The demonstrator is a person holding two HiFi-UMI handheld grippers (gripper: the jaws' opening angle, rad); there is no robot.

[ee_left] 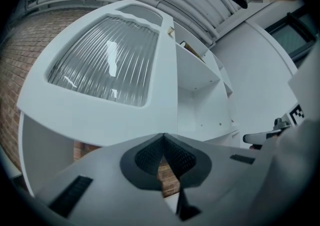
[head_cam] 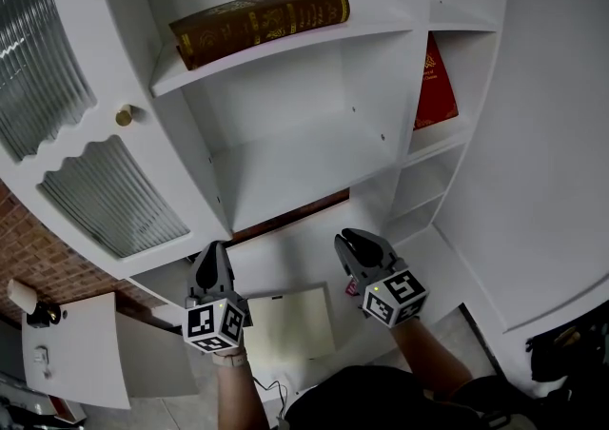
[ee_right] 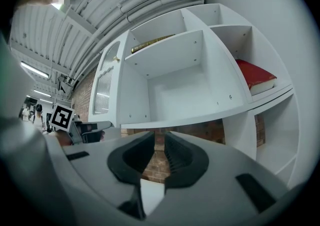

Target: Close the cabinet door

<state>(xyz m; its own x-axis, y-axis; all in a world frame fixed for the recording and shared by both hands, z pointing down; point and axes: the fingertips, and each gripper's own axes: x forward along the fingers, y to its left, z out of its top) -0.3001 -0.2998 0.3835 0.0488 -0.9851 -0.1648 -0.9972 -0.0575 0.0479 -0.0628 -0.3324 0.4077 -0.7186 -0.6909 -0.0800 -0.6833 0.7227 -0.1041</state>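
In the head view, the cabinet door (head_cam: 90, 133) is seen swung wide open at the left, well apart from the left gripper (head_cam: 211, 252) and the right gripper (head_cam: 354, 240), both held low before the shelves. In the left gripper view, the jaws are clenched on nothing, with the door's ribbed glass (ee_left: 105, 60) above. In the right gripper view, the jaws are parted slightly and empty. The door is judged light but its glass fragile, so the painted frame beside the knob (head_cam: 124, 115) should be pushed.

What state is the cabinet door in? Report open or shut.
Open. The cabinet door is swung out left, leaving the shelf and brown book exposed.
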